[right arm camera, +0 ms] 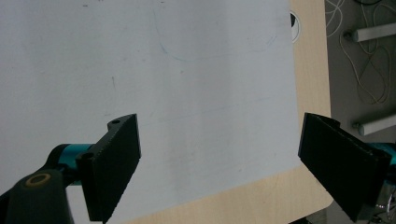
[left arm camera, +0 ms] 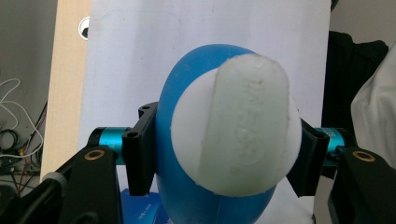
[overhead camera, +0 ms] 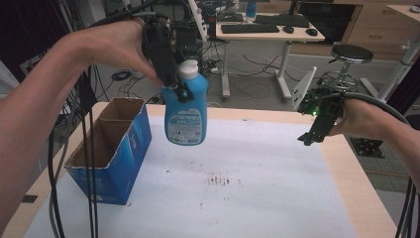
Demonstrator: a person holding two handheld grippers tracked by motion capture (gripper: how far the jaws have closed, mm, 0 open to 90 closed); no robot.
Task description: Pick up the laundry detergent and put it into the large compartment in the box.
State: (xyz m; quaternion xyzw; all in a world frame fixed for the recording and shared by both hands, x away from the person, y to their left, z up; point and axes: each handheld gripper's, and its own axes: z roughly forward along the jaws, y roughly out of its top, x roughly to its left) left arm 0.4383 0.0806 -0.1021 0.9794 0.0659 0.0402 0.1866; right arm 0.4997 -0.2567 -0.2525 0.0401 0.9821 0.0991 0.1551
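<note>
Left gripper (overhead camera: 181,91): clamped on shoulders of blue detergent bottle (overhead camera: 185,116), white cap (left arm camera: 247,123) between jaws; bottle hangs upright beneath it, airborne, cardboard box (overhead camera: 111,151) below-left, likely destination. Right gripper (right arm camera: 219,163): jaws spread, empty, idle over white sheet (right arm camera: 187,70).

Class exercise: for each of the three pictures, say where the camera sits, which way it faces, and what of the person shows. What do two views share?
High view: above the table, facing forward and down; both forearms, left gripper, right gripper.
Left gripper view: on the left gripper, down onto the blue bottle its jaws clamp.
Right gripper view: on the right gripper, down at the white sheet.
Shared: bottle.
</note>
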